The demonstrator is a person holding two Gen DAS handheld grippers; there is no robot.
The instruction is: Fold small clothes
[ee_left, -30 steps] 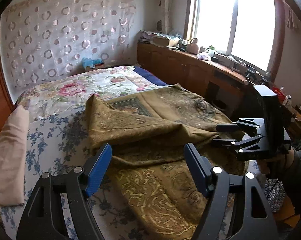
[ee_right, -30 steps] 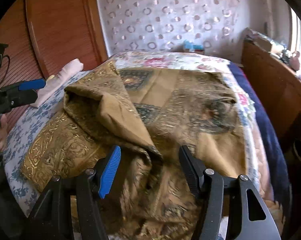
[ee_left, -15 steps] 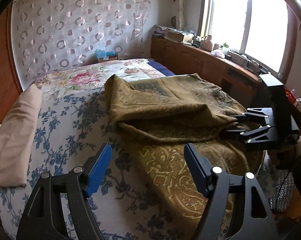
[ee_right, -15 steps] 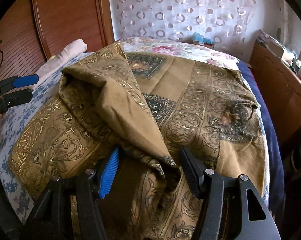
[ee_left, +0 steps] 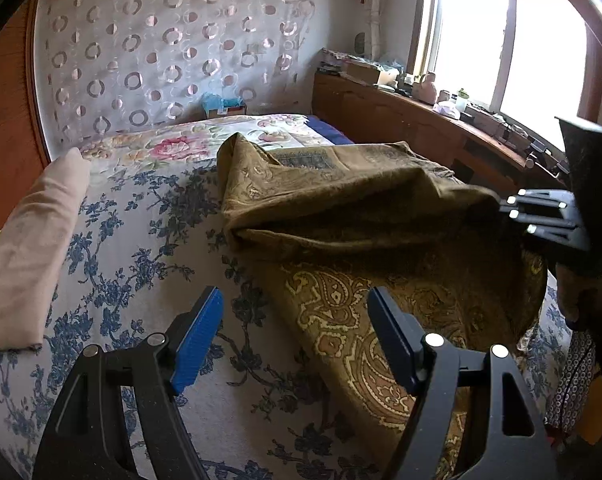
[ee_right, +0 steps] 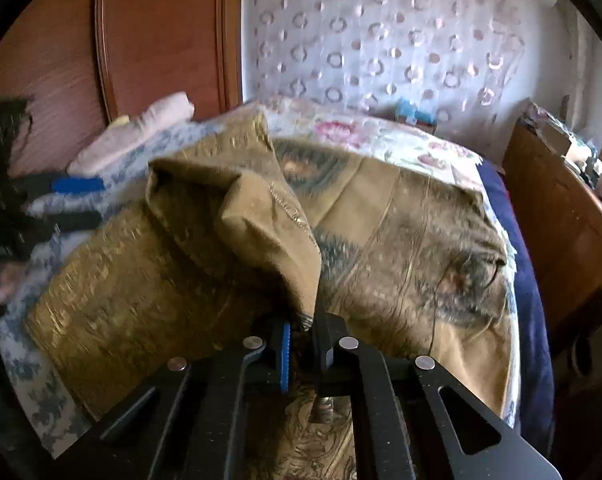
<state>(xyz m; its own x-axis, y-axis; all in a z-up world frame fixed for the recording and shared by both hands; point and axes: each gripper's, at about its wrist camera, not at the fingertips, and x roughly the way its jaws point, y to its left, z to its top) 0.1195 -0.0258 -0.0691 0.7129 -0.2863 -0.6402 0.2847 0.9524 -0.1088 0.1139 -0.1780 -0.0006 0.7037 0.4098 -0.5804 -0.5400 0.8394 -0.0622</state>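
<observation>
A brown-gold paisley cloth [ee_left: 341,216] lies on the bed, one part folded over itself. In the right wrist view the cloth [ee_right: 149,280] fills the middle. My right gripper [ee_right: 301,328] is shut on the folded corner of the cloth and lifts it a little; it also shows at the right of the left wrist view [ee_left: 505,208]. My left gripper [ee_left: 293,328] is open and empty, low over the bedsheet at the cloth's left edge. It shows at the left of the right wrist view [ee_right: 77,200], blurred.
The bed [ee_left: 141,248] has a blue-flowered sheet. A pink folded cloth [ee_left: 33,232] lies at its left edge. A wooden headboard [ee_right: 161,40] stands behind, and a wooden counter [ee_left: 401,128] with clutter runs under the window at the right.
My right gripper has closed on the folded corner of the cloth and raised it. My left gripper has drawn back to the left, off the cloth, and stays open.
</observation>
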